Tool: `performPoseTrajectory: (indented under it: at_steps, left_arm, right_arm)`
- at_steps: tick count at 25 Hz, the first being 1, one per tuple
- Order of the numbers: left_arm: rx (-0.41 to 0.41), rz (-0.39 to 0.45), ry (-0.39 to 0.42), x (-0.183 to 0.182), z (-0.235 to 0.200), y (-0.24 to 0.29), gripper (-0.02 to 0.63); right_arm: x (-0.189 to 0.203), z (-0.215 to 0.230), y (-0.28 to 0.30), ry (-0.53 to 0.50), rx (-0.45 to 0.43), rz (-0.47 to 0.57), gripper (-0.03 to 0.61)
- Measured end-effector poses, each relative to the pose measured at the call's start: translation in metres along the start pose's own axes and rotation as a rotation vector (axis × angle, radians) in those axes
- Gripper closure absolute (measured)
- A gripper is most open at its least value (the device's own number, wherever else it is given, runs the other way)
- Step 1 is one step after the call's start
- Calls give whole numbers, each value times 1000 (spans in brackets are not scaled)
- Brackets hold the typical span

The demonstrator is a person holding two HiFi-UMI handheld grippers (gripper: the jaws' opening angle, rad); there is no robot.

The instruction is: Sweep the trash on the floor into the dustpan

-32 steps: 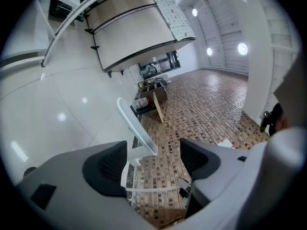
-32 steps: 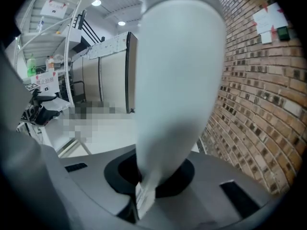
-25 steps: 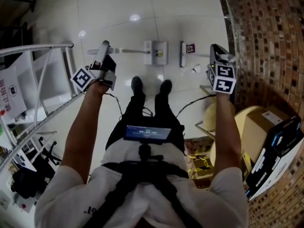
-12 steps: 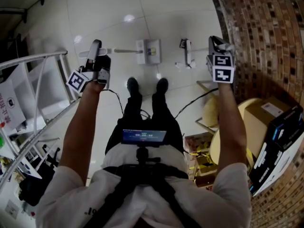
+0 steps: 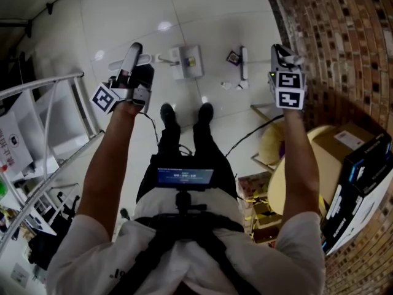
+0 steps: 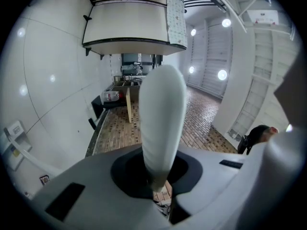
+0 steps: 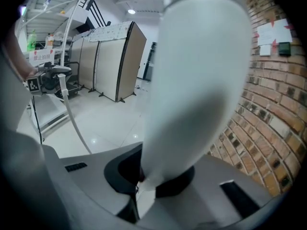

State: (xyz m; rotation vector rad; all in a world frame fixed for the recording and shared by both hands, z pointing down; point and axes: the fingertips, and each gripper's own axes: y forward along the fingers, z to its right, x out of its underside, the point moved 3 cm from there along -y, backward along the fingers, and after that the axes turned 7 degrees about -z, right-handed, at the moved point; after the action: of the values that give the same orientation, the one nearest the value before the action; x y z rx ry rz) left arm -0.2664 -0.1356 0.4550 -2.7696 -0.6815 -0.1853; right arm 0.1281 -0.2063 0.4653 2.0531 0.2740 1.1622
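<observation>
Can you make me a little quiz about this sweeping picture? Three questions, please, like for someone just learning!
1. True or false: the dustpan is farther ahead than the person's shoes.
2. What do the right tongs hold? A) a cup B) the broom handle C) nothing at all
3. Fill in the gap: the wall on the person's right is made of ____.

Key: 1 true; 2 B; 3 brick.
</observation>
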Motion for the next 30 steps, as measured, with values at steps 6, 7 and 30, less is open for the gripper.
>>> performPoseTrajectory:
  at_steps: [6, 7, 30]
  left_arm:
    - [13, -58, -14, 19, 2, 38, 603]
    - [10, -68, -17, 23, 0, 44, 603]
    - [-26, -150, -37, 51, -14, 72, 603]
  right_arm:
    - [6, 23, 11, -36, 40, 12, 560]
    - [7, 26, 15, -45, 45, 11, 560]
    - [-25, -3, 40, 584, -32, 175, 558]
